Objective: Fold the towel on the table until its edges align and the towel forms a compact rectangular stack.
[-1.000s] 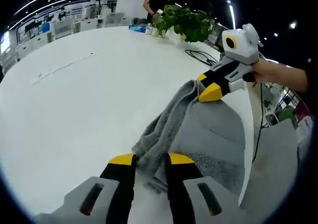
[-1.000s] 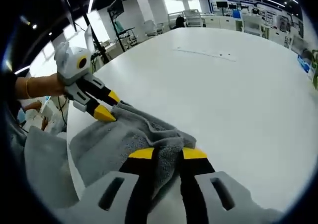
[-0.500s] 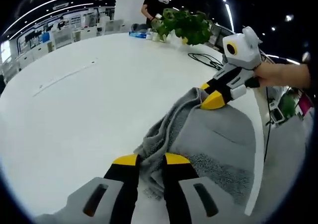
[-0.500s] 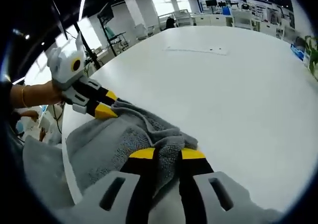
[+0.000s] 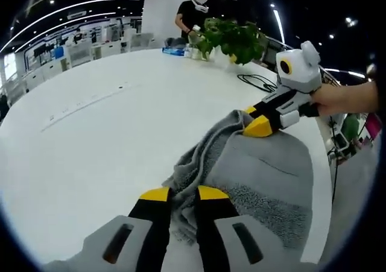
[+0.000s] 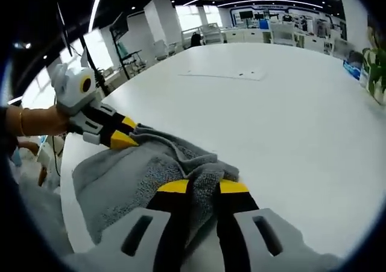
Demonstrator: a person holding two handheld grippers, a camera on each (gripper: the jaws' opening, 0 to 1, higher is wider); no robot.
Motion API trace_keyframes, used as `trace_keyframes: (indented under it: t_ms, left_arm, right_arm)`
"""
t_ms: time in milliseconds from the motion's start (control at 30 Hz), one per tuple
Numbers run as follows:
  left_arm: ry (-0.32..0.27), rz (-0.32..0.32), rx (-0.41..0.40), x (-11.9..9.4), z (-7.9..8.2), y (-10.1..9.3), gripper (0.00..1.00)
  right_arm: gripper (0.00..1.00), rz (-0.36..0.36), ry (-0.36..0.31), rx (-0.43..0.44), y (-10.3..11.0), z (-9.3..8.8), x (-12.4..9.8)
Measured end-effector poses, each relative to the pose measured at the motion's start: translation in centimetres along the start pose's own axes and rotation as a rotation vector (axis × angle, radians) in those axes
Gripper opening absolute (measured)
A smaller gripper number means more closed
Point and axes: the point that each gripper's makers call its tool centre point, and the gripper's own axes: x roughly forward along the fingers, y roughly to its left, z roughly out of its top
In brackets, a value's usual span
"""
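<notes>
Left gripper view: the yellow-tipped left gripper [image 5: 178,194] pinches a rumpled grey terry towel [image 5: 256,178] on a white table [image 5: 90,133]; the right gripper [image 5: 256,121] clamps its far corner.

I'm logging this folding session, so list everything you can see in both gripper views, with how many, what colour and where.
towel: one, grey, bunched along the near edge of the table, a corner in each gripper.
table: one, white, large, under the towel.
plant: one, green and leafy, at the far end of the table.
cable: one, black, looped on the table near the plant.
person: one, in dark clothes, standing behind the plant.
left gripper: one, black with yellow tips, shut on the towel's near corner.
right gripper: one, black with yellow tips, shut on the other corner.
hand: one, holding the right gripper.
</notes>
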Motion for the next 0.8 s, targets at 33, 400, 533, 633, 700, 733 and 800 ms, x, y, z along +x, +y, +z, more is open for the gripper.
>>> trace_keyframes:
  t_ms: [33, 400, 533, 633, 700, 733, 800]
  left_arm:
    - [-0.003, 0.001, 0.002, 0.1, 0.2, 0.2, 0.14]
    - [-0.013, 0.030, 0.043, 1.4, 2.0, 2.6, 0.13]
    - [-0.017, 0.042, 0.050, 1.7, 2.5, 3.3, 0.12]
    - [-0.014, 0.040, 0.054, 1.9, 2.8, 3.4, 0.12]
    - [-0.005, 0.038, 0.069, 1.9, 2.9, 3.4, 0.12]
    - [0.003, 0.038, 0.083, 2.0, 3.0, 3.5, 0.12]
    - [0.010, 0.042, 0.100, 2.1, 3.1, 3.5, 0.12]
  right_arm:
    - [0.14, -0.003, -0.003, 0.005, -0.3, 0.2, 0.2]
    - [0.15, -0.027, -0.028, 0.038, -2.1, 2.5, 2.2]
    - [0.14, -0.032, -0.045, 0.049, -2.8, 3.1, 2.7]
    - [0.14, -0.034, -0.054, 0.052, -3.0, 3.3, 2.9]
    - [0.14, -0.033, -0.059, 0.056, -3.1, 3.3, 2.9]
    - [0.14, -0.031, -0.061, 0.059, -3.2, 3.4, 2.9]
    - [0.14, -0.031, -0.063, 0.067, -3.3, 3.4, 3.0]
